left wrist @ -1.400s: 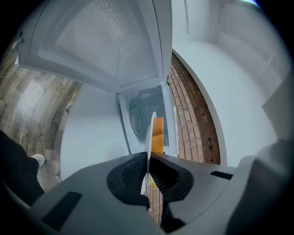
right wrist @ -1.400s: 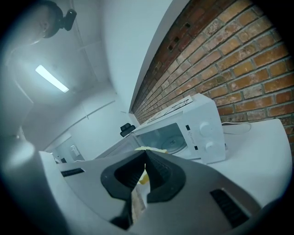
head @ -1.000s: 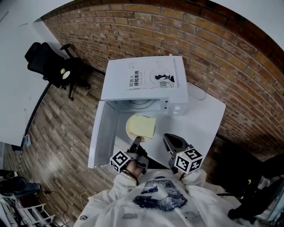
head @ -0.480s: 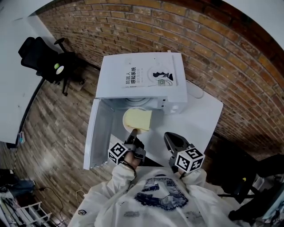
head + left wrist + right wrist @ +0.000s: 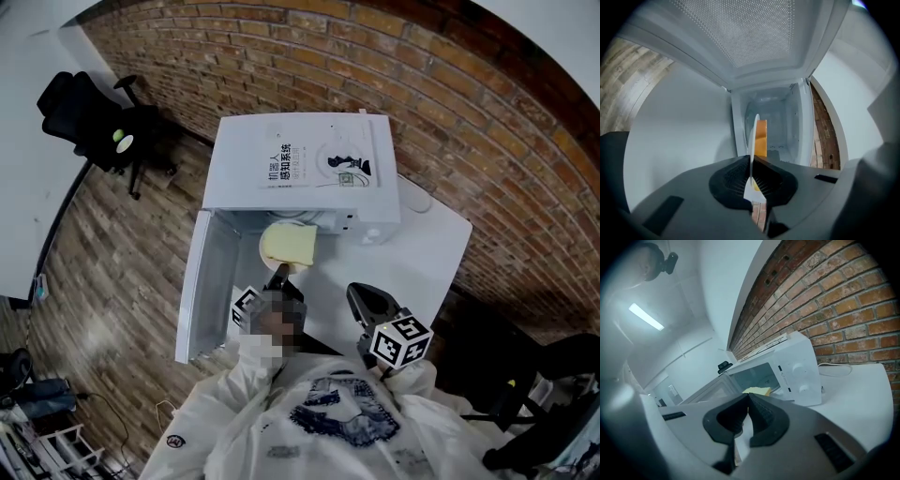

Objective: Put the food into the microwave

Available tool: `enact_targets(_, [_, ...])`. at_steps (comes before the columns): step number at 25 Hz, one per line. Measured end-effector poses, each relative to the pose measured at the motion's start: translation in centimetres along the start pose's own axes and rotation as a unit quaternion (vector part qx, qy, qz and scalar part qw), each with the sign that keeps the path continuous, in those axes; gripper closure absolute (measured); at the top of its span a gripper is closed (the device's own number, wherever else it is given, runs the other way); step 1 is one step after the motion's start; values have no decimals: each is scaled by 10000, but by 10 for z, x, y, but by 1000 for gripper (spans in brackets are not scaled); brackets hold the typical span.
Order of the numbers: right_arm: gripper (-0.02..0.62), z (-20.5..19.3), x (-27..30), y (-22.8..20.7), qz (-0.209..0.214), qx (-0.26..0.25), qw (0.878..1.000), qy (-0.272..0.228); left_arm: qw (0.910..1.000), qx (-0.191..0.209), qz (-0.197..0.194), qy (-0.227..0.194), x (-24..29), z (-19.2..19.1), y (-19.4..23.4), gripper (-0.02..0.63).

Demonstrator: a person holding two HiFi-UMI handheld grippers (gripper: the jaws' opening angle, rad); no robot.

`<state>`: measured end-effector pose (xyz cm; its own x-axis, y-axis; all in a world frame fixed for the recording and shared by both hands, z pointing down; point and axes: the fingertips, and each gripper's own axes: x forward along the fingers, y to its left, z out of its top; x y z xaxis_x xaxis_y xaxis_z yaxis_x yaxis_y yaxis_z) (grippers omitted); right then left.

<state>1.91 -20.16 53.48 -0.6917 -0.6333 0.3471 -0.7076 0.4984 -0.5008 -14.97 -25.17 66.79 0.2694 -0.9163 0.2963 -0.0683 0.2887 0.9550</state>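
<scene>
- Your left gripper [image 5: 751,180] is clamping the stiff, probably slick plate [image 5: 753,136] by its near rim.
- The food [image 5: 291,244] is lying loose, probably light.
- Your right gripper [image 5: 746,401] is sitting closed, empty.

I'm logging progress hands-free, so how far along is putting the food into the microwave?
Done: the microwave door stands open. In hand: the left gripper clamps the plate rim, with the food partway through the opening. Left: set the plate down inside, let go, and probably shut the door. The right gripper is shut and empty.
</scene>
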Motion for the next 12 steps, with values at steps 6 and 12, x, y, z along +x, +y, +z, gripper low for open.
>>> enact_targets(6, [580,-2,3,-3,-61,18,10000,41,9999,-112,46,-37,16,10,8,586])
enact_targets(12, [580,-4,0,-8,-192,52,9998,82,9997,-211,113,-15,32,16,16,586])
